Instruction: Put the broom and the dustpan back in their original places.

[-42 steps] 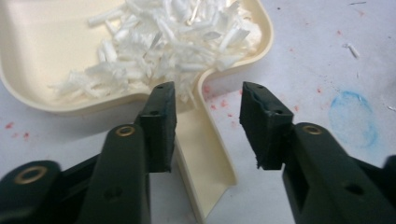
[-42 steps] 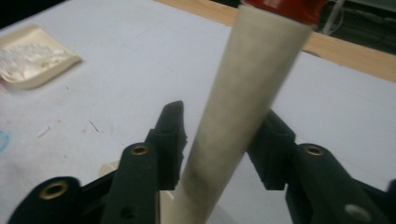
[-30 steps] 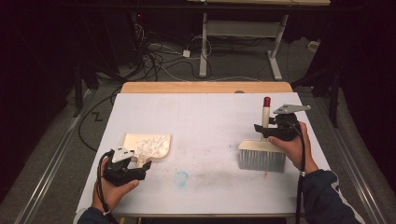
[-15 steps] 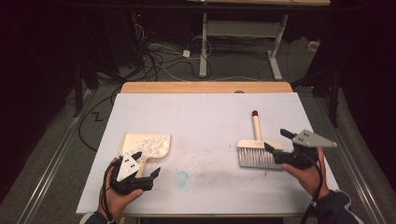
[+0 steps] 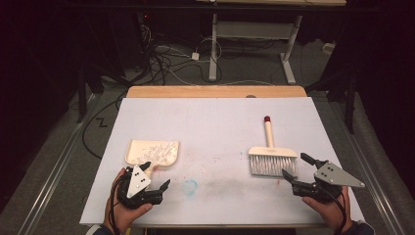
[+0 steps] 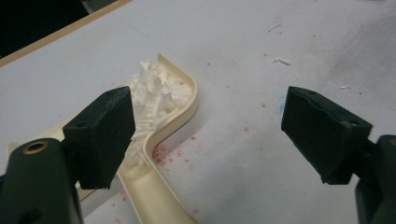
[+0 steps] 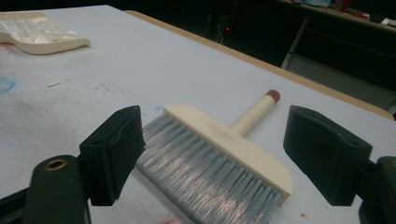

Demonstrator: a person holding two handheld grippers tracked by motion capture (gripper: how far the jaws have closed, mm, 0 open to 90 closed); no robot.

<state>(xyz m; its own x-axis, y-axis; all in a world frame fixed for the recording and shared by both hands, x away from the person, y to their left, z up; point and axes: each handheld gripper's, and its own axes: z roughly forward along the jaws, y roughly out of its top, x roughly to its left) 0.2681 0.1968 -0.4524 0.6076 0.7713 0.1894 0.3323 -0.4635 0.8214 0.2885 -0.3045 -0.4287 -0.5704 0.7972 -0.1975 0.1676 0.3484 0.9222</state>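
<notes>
Cream dustpan [image 5: 152,152] flat on white table [image 5: 215,122], near-left part, white paper shreds [image 6: 154,88] piled inside; handle points toward left gripper [image 5: 155,182], just beside it. Left jaws spread wide, nothing between them. Hand brush [image 5: 272,155] lies flat at near-right, grey bristles toward person, red-tipped handle pointing away. Right gripper [image 5: 296,169] just beside bristles, jaws just opened wide, holding nothing
</notes>
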